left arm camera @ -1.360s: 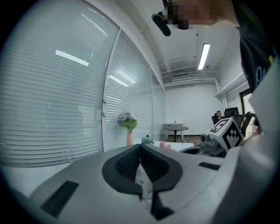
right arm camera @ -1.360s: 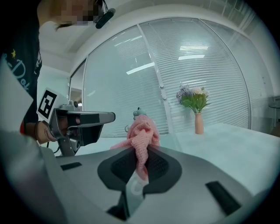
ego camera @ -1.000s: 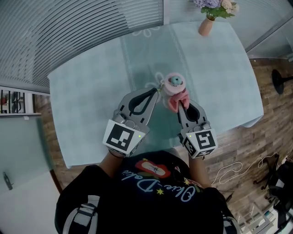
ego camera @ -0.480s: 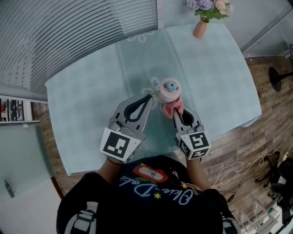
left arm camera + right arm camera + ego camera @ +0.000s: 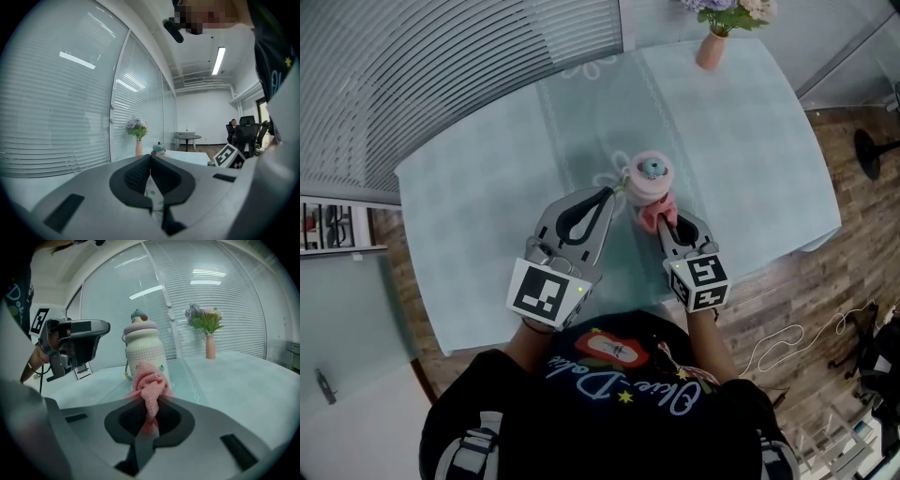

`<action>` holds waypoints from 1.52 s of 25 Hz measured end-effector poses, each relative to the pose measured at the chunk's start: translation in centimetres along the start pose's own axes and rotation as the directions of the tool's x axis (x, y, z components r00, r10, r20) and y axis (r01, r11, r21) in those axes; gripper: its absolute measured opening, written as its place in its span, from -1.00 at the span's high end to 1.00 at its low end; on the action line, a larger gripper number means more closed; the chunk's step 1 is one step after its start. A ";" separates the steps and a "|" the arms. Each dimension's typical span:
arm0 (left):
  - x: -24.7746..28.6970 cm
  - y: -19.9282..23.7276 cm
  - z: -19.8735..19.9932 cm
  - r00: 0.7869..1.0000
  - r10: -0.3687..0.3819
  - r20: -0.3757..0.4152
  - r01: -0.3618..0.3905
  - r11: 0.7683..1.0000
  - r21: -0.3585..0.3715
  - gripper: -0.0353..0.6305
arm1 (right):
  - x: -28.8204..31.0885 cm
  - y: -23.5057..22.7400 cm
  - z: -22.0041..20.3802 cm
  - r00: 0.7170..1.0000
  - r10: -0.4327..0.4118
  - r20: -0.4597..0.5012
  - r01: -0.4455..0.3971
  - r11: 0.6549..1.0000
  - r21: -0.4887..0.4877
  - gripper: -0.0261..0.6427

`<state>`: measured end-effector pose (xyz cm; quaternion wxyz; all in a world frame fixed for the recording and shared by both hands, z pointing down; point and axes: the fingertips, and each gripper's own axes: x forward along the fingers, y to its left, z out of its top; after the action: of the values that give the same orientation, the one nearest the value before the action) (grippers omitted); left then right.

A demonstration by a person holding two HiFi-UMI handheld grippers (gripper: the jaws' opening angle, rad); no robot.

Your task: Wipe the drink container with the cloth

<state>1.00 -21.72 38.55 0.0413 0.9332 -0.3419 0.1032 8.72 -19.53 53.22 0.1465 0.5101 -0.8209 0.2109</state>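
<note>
Wiping in progress: my right tool (image 5: pixel 150 399) pinching pink cloth (image 5: pixel 149 379) beside drink container (image 5: pixel 143 345); left tool (image 5: pixel 150 157) pressed together; most wiping seemingly remains.

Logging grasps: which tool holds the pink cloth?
The right tool, shut on the pink cloth by the bottle; the left tool has no cloth.
</note>
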 end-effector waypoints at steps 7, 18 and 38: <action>-0.4 0.4 0.3 1.000 0.020 0.019 -0.020 1.000 0.002 0.88 | 0.8 -0.1 -1.2 0.994 0.011 -0.110 -0.017 0.999 -0.047 0.84; -1.6 0.5 0.6 0.998 0.050 0.036 -0.049 0.998 -0.040 0.88 | 1.0 0.2 -1.9 0.986 0.019 -0.167 -0.036 0.995 -0.098 0.84; -2.4 -1.8 1.6 0.998 0.022 0.066 -0.021 0.999 -0.024 0.88 | -6.8 -2.0 4.9 0.997 0.011 0.079 -0.003 0.995 -0.098 0.84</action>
<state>0.63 -19.09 36.48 0.0395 0.9318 -0.3543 0.0685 13.35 -17.53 46.24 0.1380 0.5075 -0.8371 0.1505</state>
